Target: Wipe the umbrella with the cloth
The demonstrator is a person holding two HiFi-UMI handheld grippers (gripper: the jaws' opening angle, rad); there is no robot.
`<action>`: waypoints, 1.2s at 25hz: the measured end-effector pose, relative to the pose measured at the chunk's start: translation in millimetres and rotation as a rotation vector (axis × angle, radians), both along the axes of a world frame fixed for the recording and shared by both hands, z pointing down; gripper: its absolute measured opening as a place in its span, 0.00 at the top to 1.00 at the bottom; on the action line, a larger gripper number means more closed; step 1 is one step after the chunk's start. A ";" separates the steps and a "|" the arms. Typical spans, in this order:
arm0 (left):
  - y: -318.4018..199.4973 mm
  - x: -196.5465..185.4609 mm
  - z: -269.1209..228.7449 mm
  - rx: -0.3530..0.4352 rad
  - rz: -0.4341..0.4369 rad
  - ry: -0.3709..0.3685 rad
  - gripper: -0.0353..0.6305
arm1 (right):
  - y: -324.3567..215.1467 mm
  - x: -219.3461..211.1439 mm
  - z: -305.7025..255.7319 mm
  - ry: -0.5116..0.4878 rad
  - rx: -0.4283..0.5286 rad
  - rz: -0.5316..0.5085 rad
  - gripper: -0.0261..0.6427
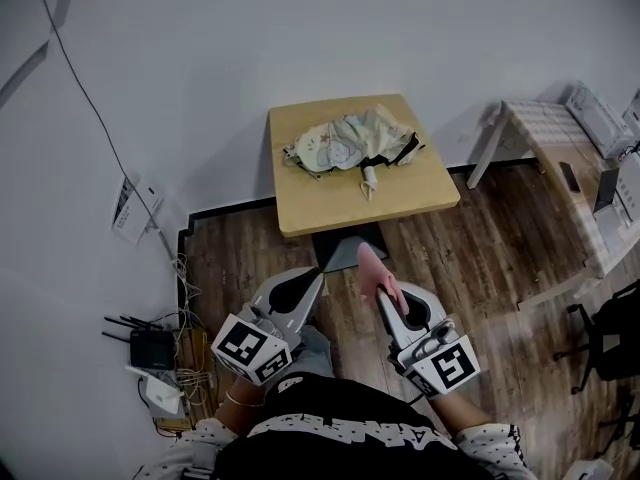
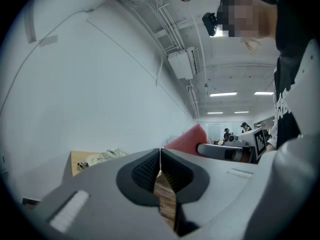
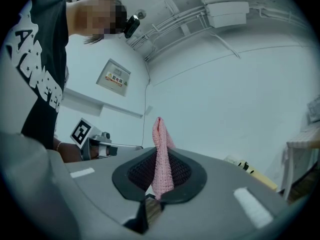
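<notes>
Wood-plank floor (image 1: 250,258) w/ white wall behind. Nearest, a person (image 1: 340,433) holds two grippers side by side. Left gripper (image 1: 316,276): jaws pressed together, nothing btwn them. Right gripper (image 1: 382,290): jaws clamped on a pink cloth (image 1: 372,262), which sticks out past the tips. Farther off, a small wooden table (image 1: 420,193) stands against the wall; the folded umbrella (image 1: 345,143) lies on its far half, well apart from both grippers.

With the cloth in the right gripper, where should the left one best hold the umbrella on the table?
Probably the pale handle: it juts from the crumpled umbrella canopy toward the table's near edge, slim and clear of fabric. Come from the person's side with the left gripper, now shut and empty.
</notes>
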State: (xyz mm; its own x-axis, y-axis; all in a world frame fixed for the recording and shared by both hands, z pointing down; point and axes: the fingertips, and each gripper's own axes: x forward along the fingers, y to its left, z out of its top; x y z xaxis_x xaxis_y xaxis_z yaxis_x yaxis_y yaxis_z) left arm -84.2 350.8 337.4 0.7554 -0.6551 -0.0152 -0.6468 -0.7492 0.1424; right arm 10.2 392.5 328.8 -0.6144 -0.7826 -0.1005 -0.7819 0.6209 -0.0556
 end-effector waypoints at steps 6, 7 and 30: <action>-49.2 -5.3 2.2 0.001 0.023 0.009 0.94 | -47.4 -4.3 2.0 0.002 -0.014 0.033 0.92; -56.9 -6.7 3.9 -0.001 0.025 0.006 0.94 | -54.7 -7.1 3.1 0.003 -0.015 0.032 0.92; -189.6 -68.7 33.8 -0.062 0.021 0.007 0.94 | -186.4 -61.7 12.3 0.022 -0.069 0.041 0.92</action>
